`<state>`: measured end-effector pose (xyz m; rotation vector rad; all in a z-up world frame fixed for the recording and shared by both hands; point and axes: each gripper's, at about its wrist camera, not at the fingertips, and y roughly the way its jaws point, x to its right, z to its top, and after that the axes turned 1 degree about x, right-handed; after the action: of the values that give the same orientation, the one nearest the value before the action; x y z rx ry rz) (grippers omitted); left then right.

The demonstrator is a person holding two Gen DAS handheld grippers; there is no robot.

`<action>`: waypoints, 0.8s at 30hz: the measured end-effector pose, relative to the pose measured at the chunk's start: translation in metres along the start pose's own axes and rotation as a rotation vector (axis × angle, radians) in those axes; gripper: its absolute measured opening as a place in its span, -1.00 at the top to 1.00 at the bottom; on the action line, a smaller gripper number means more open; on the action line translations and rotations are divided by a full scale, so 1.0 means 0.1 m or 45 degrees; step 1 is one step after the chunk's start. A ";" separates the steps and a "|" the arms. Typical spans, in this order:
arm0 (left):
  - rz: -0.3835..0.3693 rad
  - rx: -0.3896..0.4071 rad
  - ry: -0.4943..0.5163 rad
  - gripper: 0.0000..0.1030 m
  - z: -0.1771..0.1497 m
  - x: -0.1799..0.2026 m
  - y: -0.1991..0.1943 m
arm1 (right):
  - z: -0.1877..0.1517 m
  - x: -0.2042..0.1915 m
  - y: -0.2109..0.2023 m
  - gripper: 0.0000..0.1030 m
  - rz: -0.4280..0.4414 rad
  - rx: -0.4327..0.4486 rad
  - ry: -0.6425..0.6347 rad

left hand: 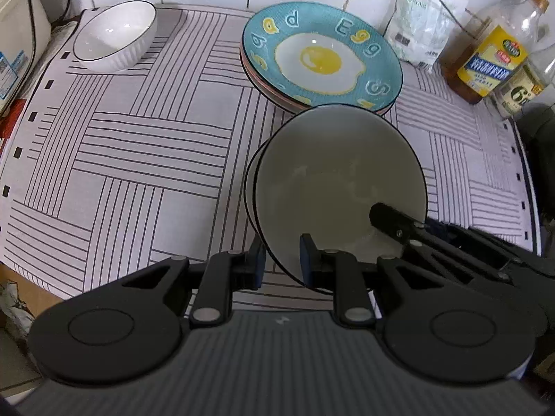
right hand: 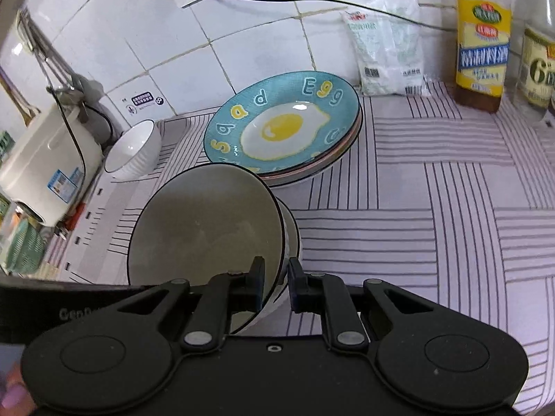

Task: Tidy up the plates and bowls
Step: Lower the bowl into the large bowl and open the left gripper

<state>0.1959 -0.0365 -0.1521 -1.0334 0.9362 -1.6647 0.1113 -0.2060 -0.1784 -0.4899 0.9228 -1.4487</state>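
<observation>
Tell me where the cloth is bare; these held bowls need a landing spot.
Bare: the broad striped cloth between the white bowl and gripped bowls, and cloth right of the egg plates. Crowded: back right corner, bottles and bag.

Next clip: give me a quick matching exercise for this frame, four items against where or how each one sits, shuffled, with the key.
Items:
1. egg plate
2. ribbed white bowl
3. stacked bowls
4. oil bottle

States:
A. alone near the white appliance
B. top of a plate stack
C. upright at the tiled wall
D. rim pinched by the left gripper and the right gripper

Pairs: 1-B, 2-A, 3-D, 4-C
</observation>
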 end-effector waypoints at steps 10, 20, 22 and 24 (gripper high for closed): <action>-0.025 -0.059 -0.022 0.57 0.11 -0.04 0.06 | 0.07 -0.16 0.13 0.66 -0.140 0.020 -0.242; -0.015 0.039 0.025 0.36 0.08 -0.10 -0.12 | 0.03 -0.19 0.16 0.59 -0.137 0.036 -0.324; -0.013 0.063 0.053 0.33 0.07 -0.11 -0.18 | 0.01 -0.20 0.09 0.56 -0.119 0.054 -0.327; -0.007 0.087 0.092 0.33 0.05 -0.11 -0.26 | -0.01 -0.24 0.00 0.53 -0.117 0.077 -0.347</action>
<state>0.1948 -0.0195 -0.1287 -0.9364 0.9169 -1.7364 0.1138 -0.1832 -0.1733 -0.6733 0.6452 -1.4456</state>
